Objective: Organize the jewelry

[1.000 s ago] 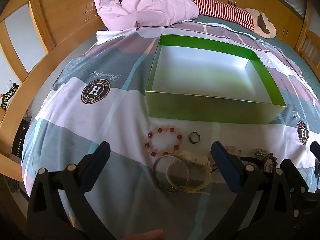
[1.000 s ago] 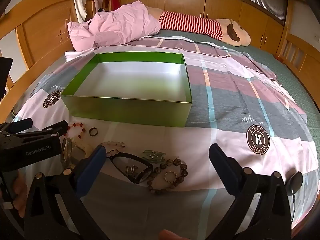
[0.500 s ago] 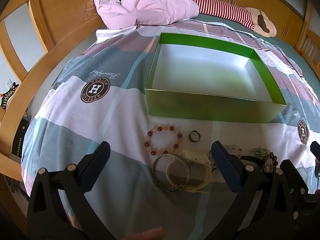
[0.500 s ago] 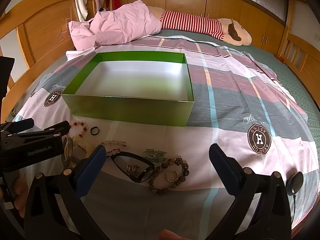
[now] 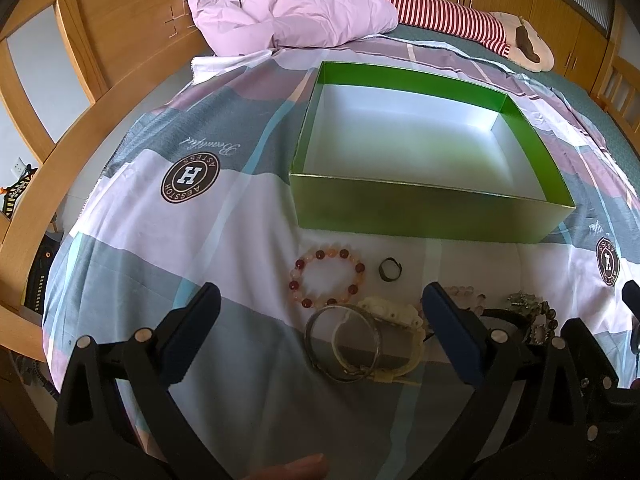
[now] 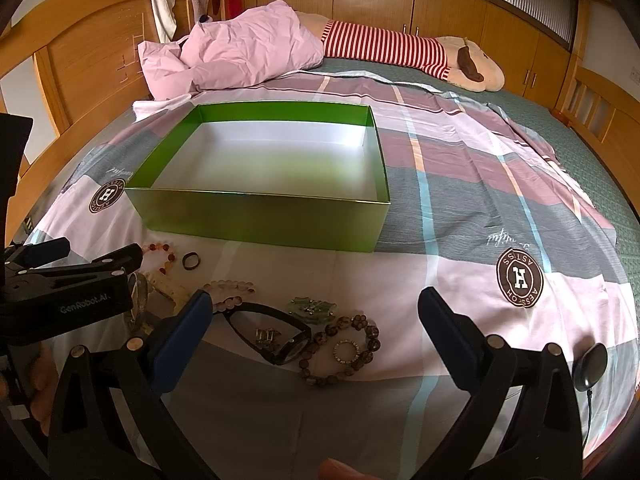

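An open green box (image 5: pixel 424 214) (image 6: pixel 260 220) with a white inside stands empty on the bed. In front of it lies jewelry. The left wrist view shows a red-and-pink bead bracelet (image 5: pixel 326 280), a dark ring (image 5: pixel 390 270), a metal bangle (image 5: pixel 344 344) and a cream bracelet (image 5: pixel 396 314). My left gripper (image 5: pixel 320 304) is open above these. The right wrist view shows a black watch (image 6: pixel 276 330), a brown bead bracelet (image 6: pixel 348 350), a small ring (image 6: pixel 345 351) and a green piece (image 6: pixel 314 306). My right gripper (image 6: pixel 314 306) is open above them.
The bed has a checked sheet (image 6: pixel 460 184), a pink quilt (image 6: pixel 240 56) and a striped plush toy (image 6: pixel 420 52) at the back. A wooden bed frame (image 5: pixel 60 92) runs along the left. A black round object on a cable (image 6: pixel 591 366) lies at the right.
Both grippers have moved slightly closer to the jewelry and the box. Both stay open; nothing was picked up.
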Demonstrator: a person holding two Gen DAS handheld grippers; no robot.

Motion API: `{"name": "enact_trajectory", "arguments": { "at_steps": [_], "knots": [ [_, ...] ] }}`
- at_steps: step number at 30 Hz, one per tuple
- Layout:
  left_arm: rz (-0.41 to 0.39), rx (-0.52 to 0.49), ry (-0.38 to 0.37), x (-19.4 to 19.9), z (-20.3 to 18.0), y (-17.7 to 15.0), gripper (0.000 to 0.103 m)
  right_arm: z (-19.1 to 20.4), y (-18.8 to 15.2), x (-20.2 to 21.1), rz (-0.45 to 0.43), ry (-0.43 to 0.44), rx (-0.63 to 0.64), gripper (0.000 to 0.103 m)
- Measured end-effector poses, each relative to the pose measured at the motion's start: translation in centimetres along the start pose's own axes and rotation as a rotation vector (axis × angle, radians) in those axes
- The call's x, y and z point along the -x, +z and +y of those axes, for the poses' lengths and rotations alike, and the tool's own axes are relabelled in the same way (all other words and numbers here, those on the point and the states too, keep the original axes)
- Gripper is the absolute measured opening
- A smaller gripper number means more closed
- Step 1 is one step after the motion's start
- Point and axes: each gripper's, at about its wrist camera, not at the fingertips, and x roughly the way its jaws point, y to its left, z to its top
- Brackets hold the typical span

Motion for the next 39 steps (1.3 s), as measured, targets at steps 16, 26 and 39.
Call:
{"name": "enact_trajectory", "arguments": {
  "at_steps": [16, 26, 39],
  "knots": [
    [0.002, 0.0, 0.001, -0.02, 0.0, 0.05, 0.1, 0.09, 0.02, 0.08, 0.001, 0.001, 0.001, 0.1],
    [0.004, -0.001, 0.002, -0.06, -0.04, -0.03, 0.1, 0.03, 0.07, 0.09, 0.002, 0.001, 0.002, 0.1],
    [0.009, -0.003, 0.005, -0.13, -0.04, -0.04, 0.1, 0.71, -0.19, -0.01, 0.004, -0.001, 0.006, 0.1]
  ]
}}
